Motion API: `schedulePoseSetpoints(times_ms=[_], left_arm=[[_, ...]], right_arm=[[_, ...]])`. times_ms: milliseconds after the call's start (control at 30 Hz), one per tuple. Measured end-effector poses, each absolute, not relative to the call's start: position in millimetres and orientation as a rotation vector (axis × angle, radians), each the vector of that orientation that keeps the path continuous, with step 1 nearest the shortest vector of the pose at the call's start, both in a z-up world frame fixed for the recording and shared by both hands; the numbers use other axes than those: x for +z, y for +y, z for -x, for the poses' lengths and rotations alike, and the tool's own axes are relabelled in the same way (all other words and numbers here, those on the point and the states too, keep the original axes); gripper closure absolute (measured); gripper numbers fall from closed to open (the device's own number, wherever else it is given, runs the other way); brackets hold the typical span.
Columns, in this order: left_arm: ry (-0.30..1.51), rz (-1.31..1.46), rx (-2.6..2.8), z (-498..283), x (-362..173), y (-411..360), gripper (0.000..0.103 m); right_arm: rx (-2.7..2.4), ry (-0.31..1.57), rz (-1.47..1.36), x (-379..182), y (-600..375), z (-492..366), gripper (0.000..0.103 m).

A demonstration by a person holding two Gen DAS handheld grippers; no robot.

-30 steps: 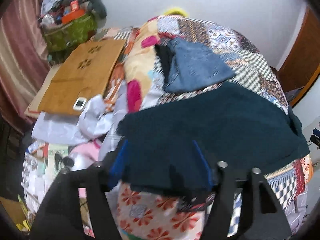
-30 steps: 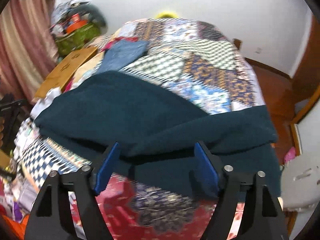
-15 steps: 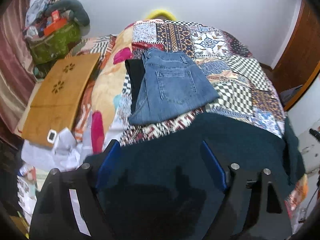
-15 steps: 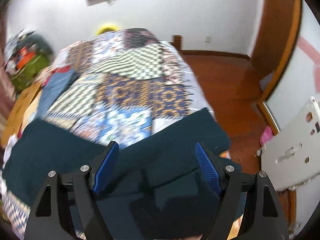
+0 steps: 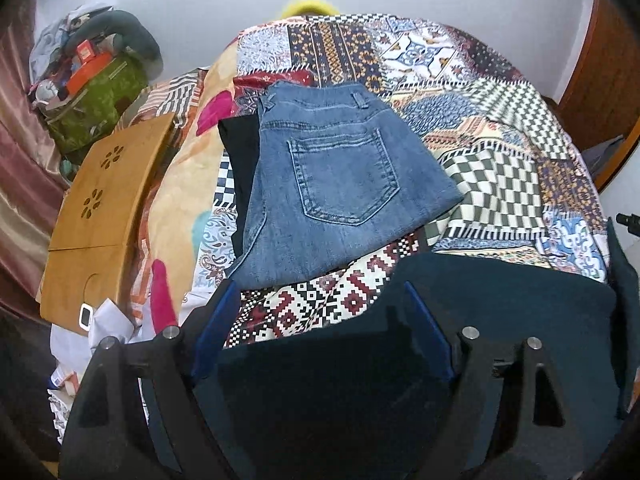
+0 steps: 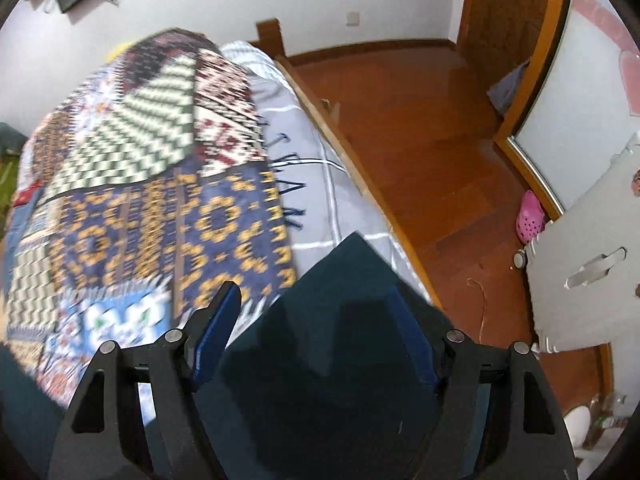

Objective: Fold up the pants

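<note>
Pants, dark teal, soft knit fabric (image 5: pixel 500 320), lie on the bed under both grippers. Left gripper (image 5: pixel 320 320): blue-padded fingers (image 5: pixel 212 332) stand wide, teal fabric below and between them, pads not pressing on it; whether the tips touch the cloth, cannot tell. Right gripper (image 6: pixel 316 320): jaws closing, a pointed corner of the same dark teal pants (image 6: pixel 352 280) sits between the blue pads (image 6: pixel 218 320), right pad close against the fabric edge, left pad apart from it; no firm pinch visible.

Left wrist view: teal pants fill 3 to 6 o'clock of the frame. At 12 o'clock from the fingers, a folded blue denim jeans (image 5: pixel 340 184) lies flat, back pocket up, on top of a black folded garment (image 5: pixel 240 168) peeking out at its 9 o'clock side. Both rest on a multicoloured patchwork bedspread (image 5: pixel 500 160). At 9 o'clock, a light brown wooden board with flower cutouts (image 5: pixel 100 208); at 10 o'clock, a green fabric bag stuffed with clutter (image 5: pixel 96 92).

Right wrist view, blurred: patchwork bedspread at 9 to 11 o'clock, grey-white sheet edge (image 6: pixel 320 168) at 12, brown wooden floor (image 6: pixel 420 140) at 1 to 3 o'clock, pink clog shoe (image 6: pixel 530 216) at 3.
</note>
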State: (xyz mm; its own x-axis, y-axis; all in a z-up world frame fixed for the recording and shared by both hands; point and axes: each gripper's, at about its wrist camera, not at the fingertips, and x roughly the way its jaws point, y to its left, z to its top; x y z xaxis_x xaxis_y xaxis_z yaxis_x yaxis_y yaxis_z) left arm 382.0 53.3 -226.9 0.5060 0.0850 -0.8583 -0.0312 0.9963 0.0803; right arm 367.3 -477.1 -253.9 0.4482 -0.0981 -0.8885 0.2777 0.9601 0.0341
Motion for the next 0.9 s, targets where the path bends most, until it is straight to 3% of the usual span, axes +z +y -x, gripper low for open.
schedulePoseSetpoints(times_ms=[67,133,200,300,467,900], left_arm=[[1.049,-0.071,0.071,-385.5,-234.4,50.6,0.021],[1.062,-0.080,0.070,-387.2,-241.5,48.4,0.021],[1.071,-0.080,0.061,-387.3,-246.0,47.0,0.021],[1.079,-0.085,0.053,-386.1,-248.8,43.3,0.021],[1.070,-0.112,0.031,-376.5,-240.8,31.6,0.021],[1.077,-0.148,-0.074,-337.2,-219.5,-24.0,0.017]], right_arm=[[-0.255,1.122,-0.213,-266.9,-487.0,-378.8,0.037],[-0.253,1.173,-0.265,-283.2,-494.3,-387.2,0.049],[-0.254,1.222,-0.282,-300.1,-497.9,-392.3,0.055],[-0.264,1.210,-0.259,-302.5,-498.1,-389.0,0.058],[-0.260,1.193,-0.258,-298.6,-502.7,-381.5,0.083],[-0.237,0.953,-0.312,-173.9,-537.4,-290.1,0.088]])
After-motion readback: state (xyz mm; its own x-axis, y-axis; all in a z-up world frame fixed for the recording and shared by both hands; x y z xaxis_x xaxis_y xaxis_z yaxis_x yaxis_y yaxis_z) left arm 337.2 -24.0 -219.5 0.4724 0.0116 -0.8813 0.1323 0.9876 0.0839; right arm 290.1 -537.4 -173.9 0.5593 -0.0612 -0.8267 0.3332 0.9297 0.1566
